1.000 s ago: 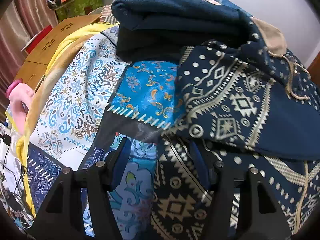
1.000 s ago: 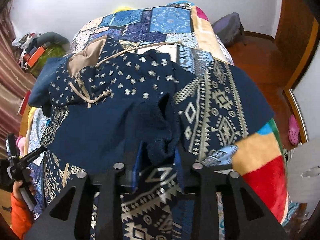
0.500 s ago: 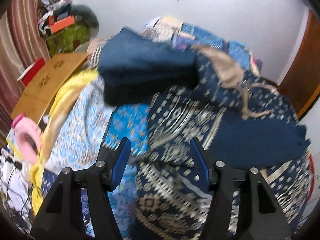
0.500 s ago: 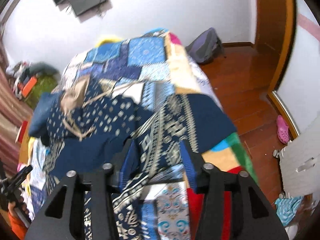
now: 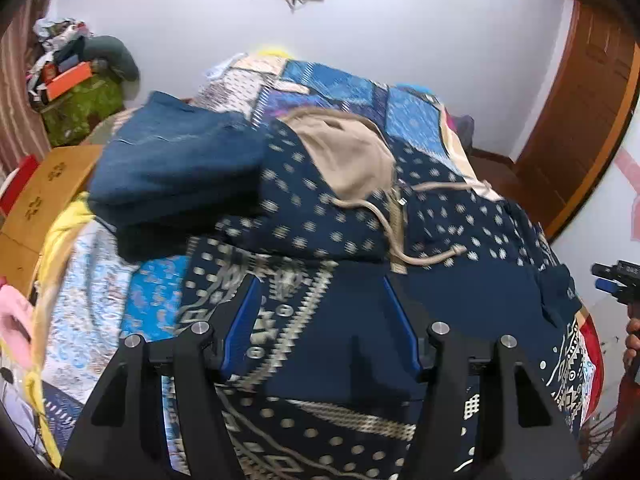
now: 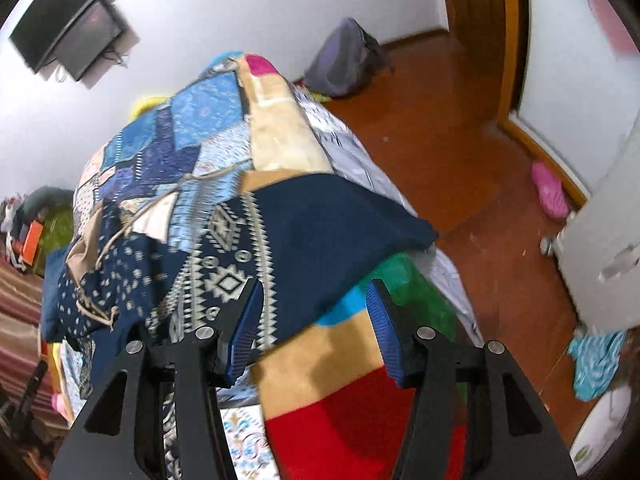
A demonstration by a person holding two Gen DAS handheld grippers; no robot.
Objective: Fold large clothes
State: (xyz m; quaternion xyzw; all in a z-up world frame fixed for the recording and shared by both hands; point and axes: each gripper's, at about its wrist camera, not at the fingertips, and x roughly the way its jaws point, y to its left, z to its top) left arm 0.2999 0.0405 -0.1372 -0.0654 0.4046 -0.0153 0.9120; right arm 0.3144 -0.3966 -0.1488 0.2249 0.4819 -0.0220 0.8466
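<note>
Left gripper (image 5: 320,312) jaws apart over the hoodie (image 5: 400,240), gripping nothing, right gripper (image 6: 314,320) also parted and empty above the bed (image 6: 352,420) edge, hoodie spread across the quilt (image 6: 192,132), tan hood lining up, folded blue cloth (image 5: 176,168) beside it.

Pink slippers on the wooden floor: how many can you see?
1. A single pink slipper lies on the wooden floor beside the white wall, right of the bed. Its partner may be hidden.
</note>
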